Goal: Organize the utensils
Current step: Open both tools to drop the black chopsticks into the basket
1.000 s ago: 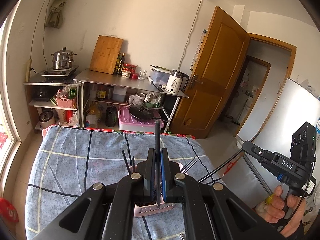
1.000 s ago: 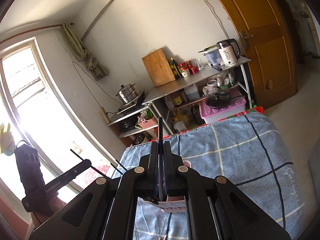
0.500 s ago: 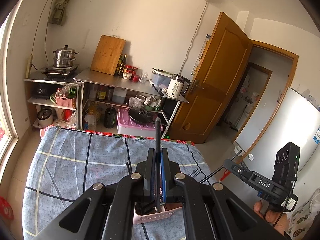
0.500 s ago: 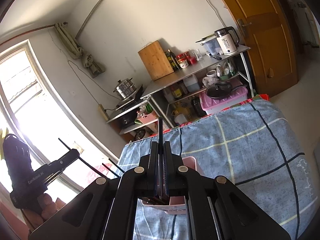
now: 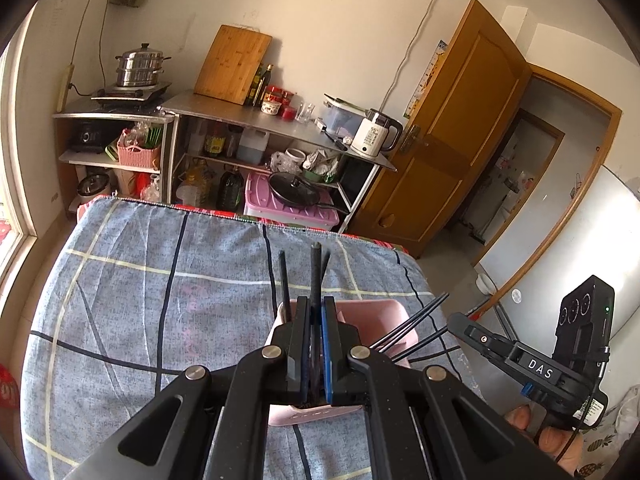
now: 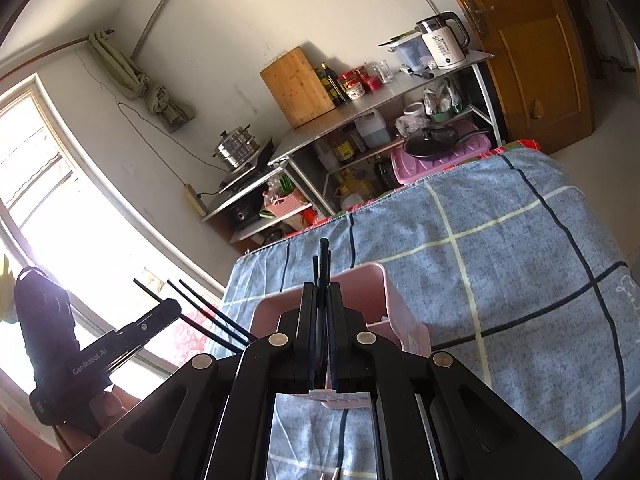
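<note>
Presently we see each gripper's jaws clenched on black chopsticks: left gripper (image 5: 316,312) and right gripper (image 6: 321,292), both directly above the pink basket (image 5: 384,310).

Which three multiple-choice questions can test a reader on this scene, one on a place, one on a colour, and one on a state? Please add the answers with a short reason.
1. Where does the kettle stand?
A. on the steel shelf by the door
B. on the blue cloth
C. inside the pink holder

2. What colour is the holder on the cloth?
A. green
B. pink
C. white

3. In what state is the left gripper?
A. wide open and empty
B. shut on a dark chopstick
C. shut on a spoon

Answers:
1. A: the kettle stands at the end of the steel shelf, next to the door.
2. B: the holder on the blue cloth is pink.
3. B: the left gripper is closed on a chopstick that sticks out past its tips.
</note>
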`<state>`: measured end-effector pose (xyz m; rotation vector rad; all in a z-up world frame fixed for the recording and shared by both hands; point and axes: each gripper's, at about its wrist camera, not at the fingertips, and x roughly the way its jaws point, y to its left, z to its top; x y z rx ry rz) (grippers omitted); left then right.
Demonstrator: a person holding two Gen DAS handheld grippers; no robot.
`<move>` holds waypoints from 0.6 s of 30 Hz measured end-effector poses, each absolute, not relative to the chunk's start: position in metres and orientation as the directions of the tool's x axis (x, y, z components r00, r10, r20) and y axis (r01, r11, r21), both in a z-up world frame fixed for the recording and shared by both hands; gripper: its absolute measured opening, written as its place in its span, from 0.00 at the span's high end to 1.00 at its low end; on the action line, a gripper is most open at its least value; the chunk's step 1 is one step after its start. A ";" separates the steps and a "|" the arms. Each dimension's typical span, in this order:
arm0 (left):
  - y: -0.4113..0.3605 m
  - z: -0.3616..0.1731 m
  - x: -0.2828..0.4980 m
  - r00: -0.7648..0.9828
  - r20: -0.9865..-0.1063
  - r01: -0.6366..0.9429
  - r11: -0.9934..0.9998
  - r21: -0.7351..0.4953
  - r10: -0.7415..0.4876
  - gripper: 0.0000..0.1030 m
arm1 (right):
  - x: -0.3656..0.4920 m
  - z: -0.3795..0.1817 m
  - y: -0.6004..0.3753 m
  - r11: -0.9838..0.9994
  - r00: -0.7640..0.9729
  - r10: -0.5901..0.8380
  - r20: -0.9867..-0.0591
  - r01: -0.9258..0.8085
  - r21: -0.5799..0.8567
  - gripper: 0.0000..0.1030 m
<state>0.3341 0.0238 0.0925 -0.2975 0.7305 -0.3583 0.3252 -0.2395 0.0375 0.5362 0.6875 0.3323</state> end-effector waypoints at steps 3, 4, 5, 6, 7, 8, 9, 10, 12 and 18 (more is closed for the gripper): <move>0.022 0.082 0.335 0.680 -0.613 0.206 0.908 -0.366 -0.402 0.95 | 0.327 0.029 -0.234 0.815 0.710 0.473 -0.523 -0.126 0.566 0.96; 0.021 0.080 0.334 0.677 -0.617 0.206 0.908 -0.365 -0.401 0.95 | 0.327 0.029 -0.233 0.816 0.709 0.474 -0.523 -0.131 0.563 0.96; 0.021 0.078 0.334 0.676 -0.620 0.205 0.910 -0.360 -0.398 0.95 | 0.326 0.030 -0.232 0.820 0.708 0.473 -0.524 -0.136 0.556 0.96; 0.020 0.078 0.333 0.675 -0.625 0.206 0.913 -0.351 -0.392 0.95 | 0.326 0.030 -0.232 0.818 0.703 0.480 -0.525 -0.143 0.557 0.95; 0.020 0.079 0.332 0.677 -0.627 0.207 0.918 -0.339 -0.385 0.94 | 0.326 0.030 -0.231 0.814 0.692 0.492 -0.527 -0.150 0.562 0.95; 0.019 0.081 0.330 0.682 -0.626 0.211 0.921 -0.328 -0.379 0.91 | 0.326 0.031 -0.230 0.815 0.687 0.495 -0.532 -0.155 0.559 0.95; 0.019 0.083 0.328 0.686 -0.623 0.214 0.922 -0.322 -0.376 0.89 | 0.324 0.032 -0.229 0.820 0.686 0.493 -0.535 -0.160 0.550 0.93; 0.018 0.085 0.324 0.691 -0.618 0.218 0.923 -0.316 -0.375 0.82 | 0.321 0.035 -0.228 0.825 0.689 0.489 -0.535 -0.165 0.540 0.90; 0.018 0.090 0.315 0.703 -0.606 0.227 0.925 -0.305 -0.372 0.75 | 0.314 0.039 -0.228 0.832 0.696 0.484 -0.530 -0.178 0.526 0.86; 0.021 0.099 0.284 0.733 -0.582 0.228 0.933 -0.279 -0.353 0.75 | 0.284 0.050 -0.232 0.853 0.717 0.461 -0.522 -0.197 0.482 0.84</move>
